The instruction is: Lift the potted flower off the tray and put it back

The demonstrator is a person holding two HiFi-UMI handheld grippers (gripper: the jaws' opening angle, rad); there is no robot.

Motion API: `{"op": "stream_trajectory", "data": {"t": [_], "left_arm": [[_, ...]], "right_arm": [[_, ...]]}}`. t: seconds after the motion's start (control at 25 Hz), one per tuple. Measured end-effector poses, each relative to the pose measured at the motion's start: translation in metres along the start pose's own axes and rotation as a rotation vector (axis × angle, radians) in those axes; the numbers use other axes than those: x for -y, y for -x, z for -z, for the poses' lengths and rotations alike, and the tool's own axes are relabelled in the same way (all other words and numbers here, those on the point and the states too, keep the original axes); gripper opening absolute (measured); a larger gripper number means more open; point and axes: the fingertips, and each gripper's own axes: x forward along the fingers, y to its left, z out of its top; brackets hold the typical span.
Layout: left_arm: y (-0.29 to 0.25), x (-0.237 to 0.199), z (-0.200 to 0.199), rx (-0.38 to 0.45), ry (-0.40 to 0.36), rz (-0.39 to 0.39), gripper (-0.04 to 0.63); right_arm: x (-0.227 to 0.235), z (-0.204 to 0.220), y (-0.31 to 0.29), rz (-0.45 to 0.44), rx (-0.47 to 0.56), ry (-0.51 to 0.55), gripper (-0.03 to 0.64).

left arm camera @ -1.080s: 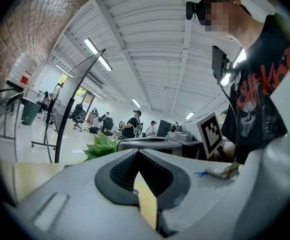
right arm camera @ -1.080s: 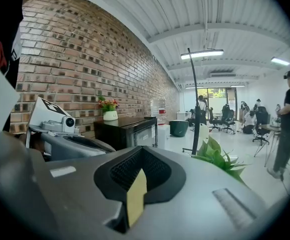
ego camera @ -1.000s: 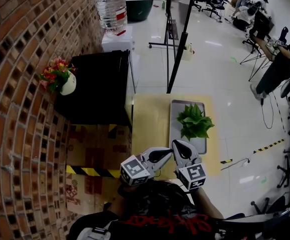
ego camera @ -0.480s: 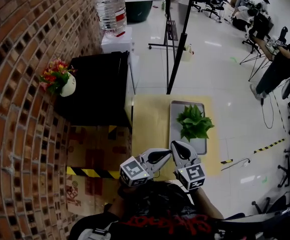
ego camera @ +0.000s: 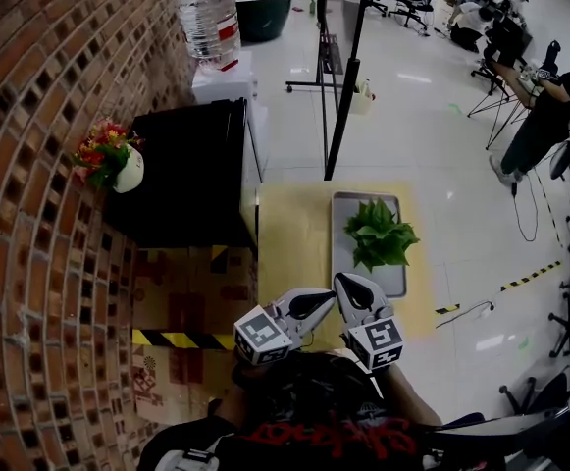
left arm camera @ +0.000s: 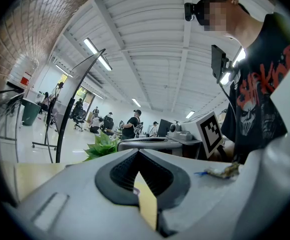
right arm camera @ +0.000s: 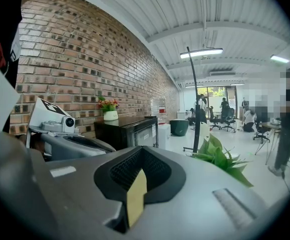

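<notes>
Potted flower (ego camera: 380, 234): leafy green, on grey tray (ego camera: 392, 281). L gripper (ego camera: 326, 300), R gripper (ego camera: 351, 285) jaws closed, empty.

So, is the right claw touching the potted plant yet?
Apart. The right gripper view shows the right claw shut and empty, with the potted plant standing further ahead, off to its right.

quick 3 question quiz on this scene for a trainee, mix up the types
1. True or false: the plant stands on the tray.
2. The left gripper and right gripper are: A open; B shut on the plant; C shut and empty.
3. Fill in: the flower vase sits on the black ____.
Key: 1 true; 2 C; 3 cabinet.
</notes>
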Motion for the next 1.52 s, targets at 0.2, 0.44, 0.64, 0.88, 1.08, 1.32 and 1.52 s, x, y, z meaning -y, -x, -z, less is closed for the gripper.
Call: {"op": "stream_trajectory", "data": {"t": [0.2, 0.44, 0.64, 0.88, 1.08, 1.32, 1.52], "left_arm": [[0.0001, -0.0021, -0.0035, -0.005, -0.032, -0.011, 0.000], [-0.0001, -0.0010, -0.0040, 0.002, -0.020, -0.002, 0.000], [-0.0009, -0.0031, -0.0037, -0.001, -0.015, -0.014, 0.000], [-0.0011, -0.0024, -0.0038, 0.003, -0.010, -0.005, 0.000], [-0.0001, -0.0048, 0.0001, -0.001, -0.025, -0.013, 0.000], [-0.0010, -0.0018, -0.0044, 0.002, -0.016, 0.000, 0.000], [0.0005, -0.0037, -0.0012, 0.001, -0.028, -0.009, 0.000]], "right_arm": [[0.0006, -0.0007, -0.0010, -0.002, 0.001, -0.001, 0.002], [0.0001, -0.0004, -0.0020, -0.005, -0.002, -0.003, 0.002], [0.0012, 0.0009, -0.0024, -0.005, -0.002, -0.004, 0.002], [0.0015, -0.0004, -0.0029, -0.005, -0.003, -0.002, 0.002], [0.0010, 0.0012, -0.0032, -0.005, -0.004, -0.005, 0.002], [0.0010, 0.0008, -0.0036, -0.004, -0.005, -0.005, 0.002], [0.0002, -0.0005, -0.0031, -0.006, -0.006, -0.001, 0.002]]}}
